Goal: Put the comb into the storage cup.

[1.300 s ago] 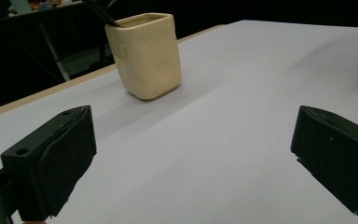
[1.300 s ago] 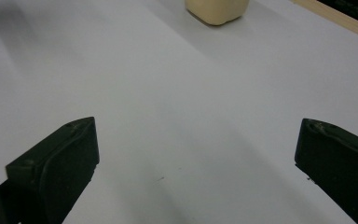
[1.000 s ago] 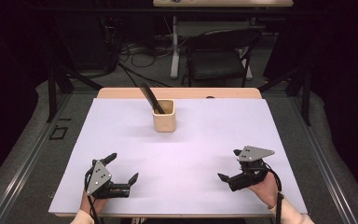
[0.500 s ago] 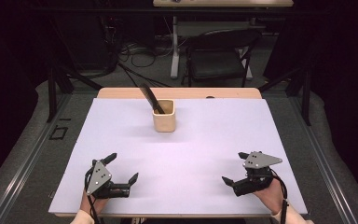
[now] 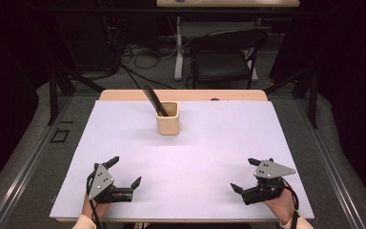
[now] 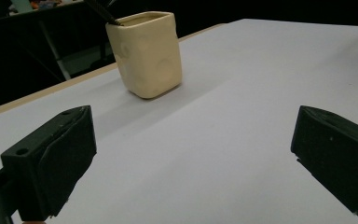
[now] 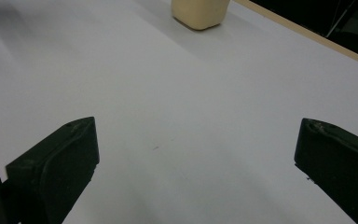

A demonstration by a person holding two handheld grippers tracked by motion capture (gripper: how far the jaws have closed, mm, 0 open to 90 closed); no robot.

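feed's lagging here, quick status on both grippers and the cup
Left gripper and right gripper open, empty, near table edge. Cream cup upright at far centre, dark tool inside. Nothing in between.

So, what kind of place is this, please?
Probably a lab or studio set up for recording, not a home. A table with a plain white top holds just one cream cup, black drapes close off the sides, and loose cables lie on the floor beside a folding chair.
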